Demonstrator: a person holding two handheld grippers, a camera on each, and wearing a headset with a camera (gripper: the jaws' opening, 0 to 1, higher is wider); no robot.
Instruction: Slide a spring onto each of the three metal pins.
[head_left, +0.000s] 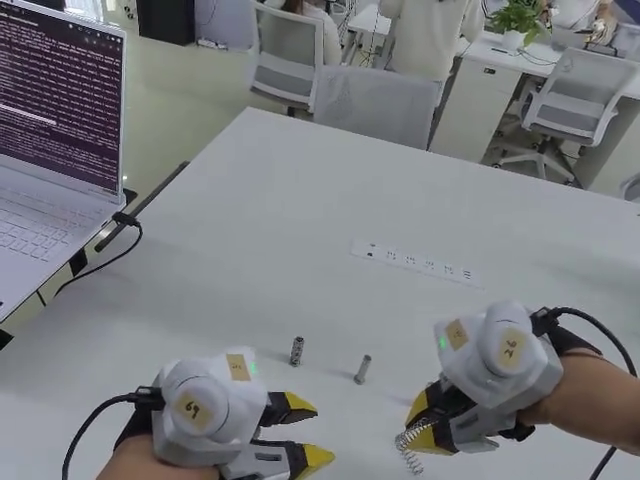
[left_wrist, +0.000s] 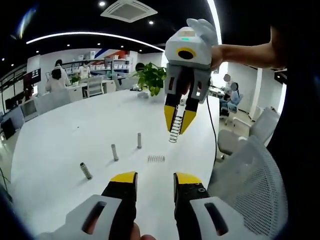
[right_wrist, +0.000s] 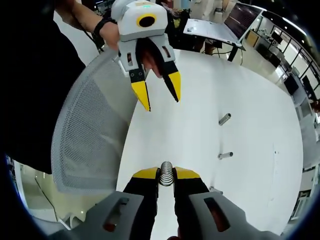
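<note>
Right gripper (head_left: 418, 430) is on the person's side of the power strip (head_left: 418, 263), jaws closed narrow on a spring (head_left: 410, 440) that hangs below the yellow tips. Left gripper (head_left: 318, 432) is on the same side of the strip, further left, jaws parted and empty. Metal pins (head_left: 362, 369) stand upright on the white table (head_left: 300, 200) between strip and grippers; in the left gripper view a loose spring (left_wrist: 156, 158) lies near them.
</note>
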